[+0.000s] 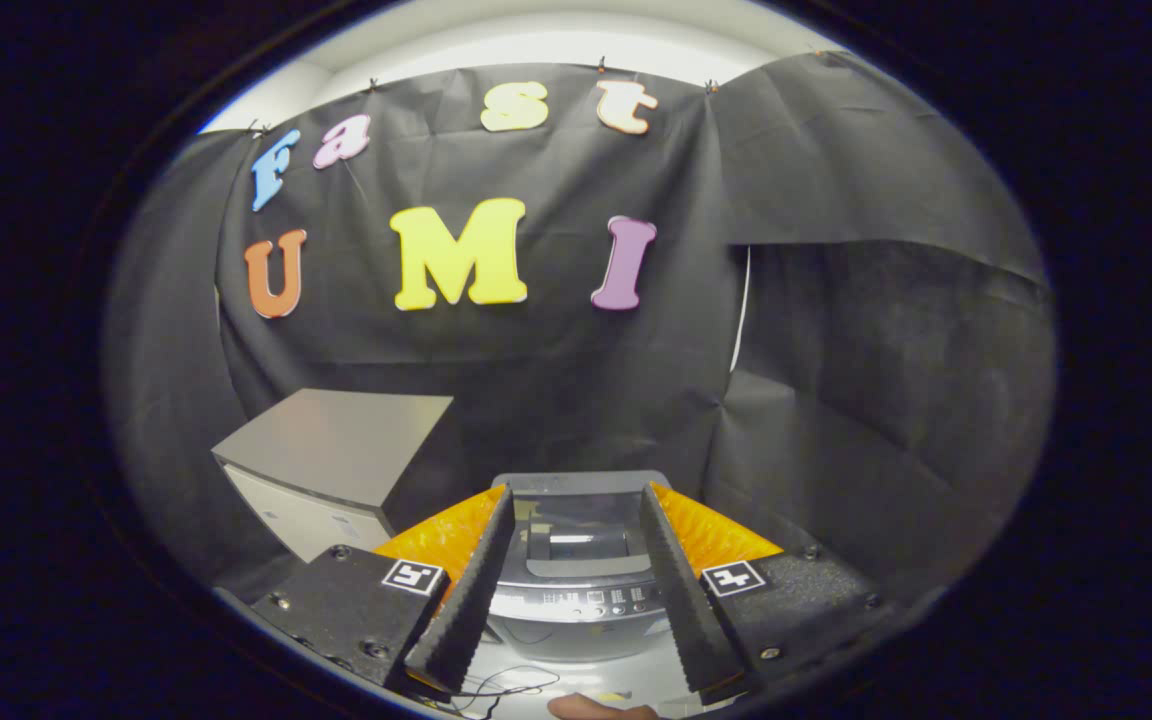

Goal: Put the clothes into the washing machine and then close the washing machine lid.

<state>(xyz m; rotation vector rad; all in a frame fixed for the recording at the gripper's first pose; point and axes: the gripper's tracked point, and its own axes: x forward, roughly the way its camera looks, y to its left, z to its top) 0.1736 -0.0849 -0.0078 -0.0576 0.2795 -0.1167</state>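
Grey and glossy, the washing machine [576,570] sits straight ahead at twelve o'clock, framed between my tongs [576,590], whose two fingers stand spread wide with nothing held between them. I judge I am holding them released and lined up on the machine because it is where the task both loads and finishes. Its lid [576,535] looks to me to be lying down flat over the tub, with a darker window panel set in it, though the fisheye bends things and I cannot be sure it is fully shut. A curved control panel [591,600] runs along the near edge, its markings too small to make out. I cannot see any clothes from here, so I cannot tell whether they are already inside the tub or lie somewhere out of my sight. At about ten o'clock, beside the machine and a little apart from it, stands a grey box-like cabinet [336,460]. Close in at six o'clock, a thin dark cable [511,685] loops over the pale bench [626,675], and a fingertip [601,708] of someone's hand pokes in, cut off below.
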